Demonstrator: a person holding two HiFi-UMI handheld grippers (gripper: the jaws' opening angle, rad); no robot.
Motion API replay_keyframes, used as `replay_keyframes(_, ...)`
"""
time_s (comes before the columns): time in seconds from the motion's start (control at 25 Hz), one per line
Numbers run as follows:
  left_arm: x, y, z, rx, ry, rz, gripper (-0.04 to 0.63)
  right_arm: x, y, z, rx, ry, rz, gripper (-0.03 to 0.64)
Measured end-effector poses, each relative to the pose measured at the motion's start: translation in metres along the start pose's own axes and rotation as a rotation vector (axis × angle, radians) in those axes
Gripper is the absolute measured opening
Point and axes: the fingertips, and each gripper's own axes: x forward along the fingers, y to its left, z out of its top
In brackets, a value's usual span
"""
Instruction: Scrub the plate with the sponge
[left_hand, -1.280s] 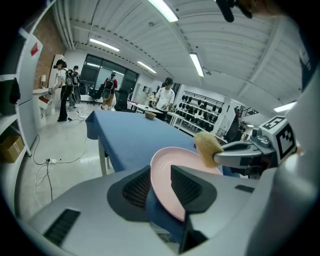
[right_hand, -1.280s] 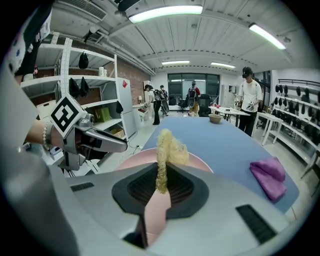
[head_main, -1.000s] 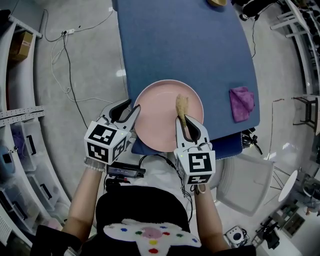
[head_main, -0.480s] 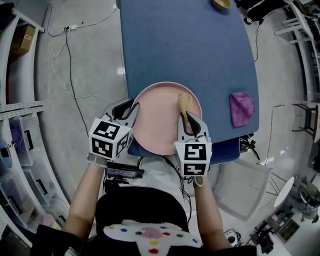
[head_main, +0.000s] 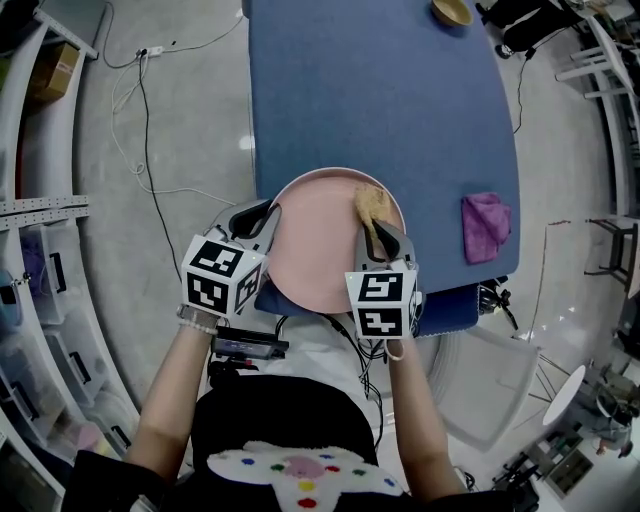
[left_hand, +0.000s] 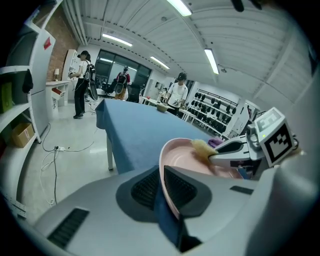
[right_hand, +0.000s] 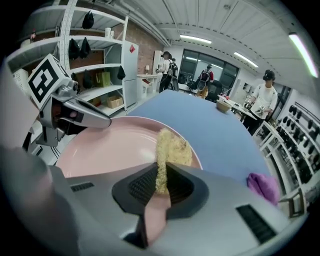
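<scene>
pink plate (head_main: 315, 245), tan sponge (head_main: 370, 205), blue table (head_main: 380, 90), purple cloth (head_main: 486, 226), black-and-white marker cubes (head_main: 222, 277), grey floor (head_main: 185, 120)

Plate (head_main: 320, 250): pink, smooth, a soft sheen on my feed; plastic or glazed ware, I can't tell.
Sponge (head_main: 370, 205): yellowish, coarse and fibrous, matt.
Bench (head_main: 380, 90): flat blue top, matt, no glare.
Cloth (head_main: 485, 225): purple, soft fuzzy fabric, rumpled.
Right gripper (right_hand: 161, 176): grey moulded plastic shell, smooth and matt; its pads (right_hand: 142, 187) black, ribbed, rubbery.
Floor (head_main: 190, 130): pale grey, hard, polished enough to throw back the lamps.
</scene>
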Motion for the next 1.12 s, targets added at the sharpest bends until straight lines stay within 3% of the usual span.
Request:
replay_keyframes(0.24, -0.001, 0.0, 0.001, -0.019, -0.016, 0.0, 0.034, 0.009, 0.0, 0.004, 0.019, 0.031, 0.033, 0.041)
replay_keyframes(0.6, -0.002, 0.0, 0.0, -0.02, -0.018, -0.006, 0.034, 0.02, 0.006, 0.009, -0.037, 0.059, 0.046, 0.041)
replay_keyframes(1.12, 0.0, 0.001, 0.002, -0.039, -0.018, -0.023, 0.035, 0.034, 0.035, 0.028, -0.272, 0.049, 0.08, 0.041)
